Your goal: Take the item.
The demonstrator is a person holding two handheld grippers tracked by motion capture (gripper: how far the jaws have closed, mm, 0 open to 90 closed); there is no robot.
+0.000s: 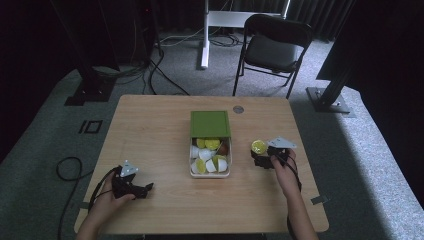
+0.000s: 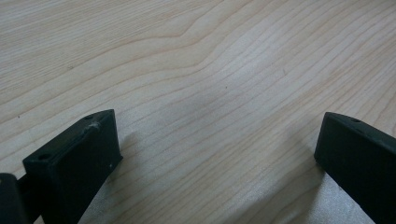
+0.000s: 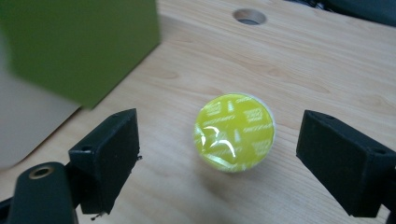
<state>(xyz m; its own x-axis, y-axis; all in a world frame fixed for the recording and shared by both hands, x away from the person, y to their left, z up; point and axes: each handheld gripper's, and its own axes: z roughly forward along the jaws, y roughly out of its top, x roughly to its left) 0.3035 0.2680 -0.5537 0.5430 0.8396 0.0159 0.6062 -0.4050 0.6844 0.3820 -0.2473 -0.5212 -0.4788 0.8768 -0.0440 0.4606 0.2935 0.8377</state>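
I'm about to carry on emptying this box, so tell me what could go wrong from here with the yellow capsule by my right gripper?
The yellow capsule sits loose on the table between the open jaws of the right gripper, so a jaw could nudge it and send it rolling. The box beside it is crowded with capsules, so the next pick may snag a neighbour.

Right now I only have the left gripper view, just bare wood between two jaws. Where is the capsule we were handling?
Observer: The yellow-lidded capsule stands on the table, right of the box.
Operator: Is it gripped?
Observer: No. The right gripper is open, jaws on either side, not touching it.
Operator: And the box?
Observer: Its green lid is slid back; more capsules lie inside.
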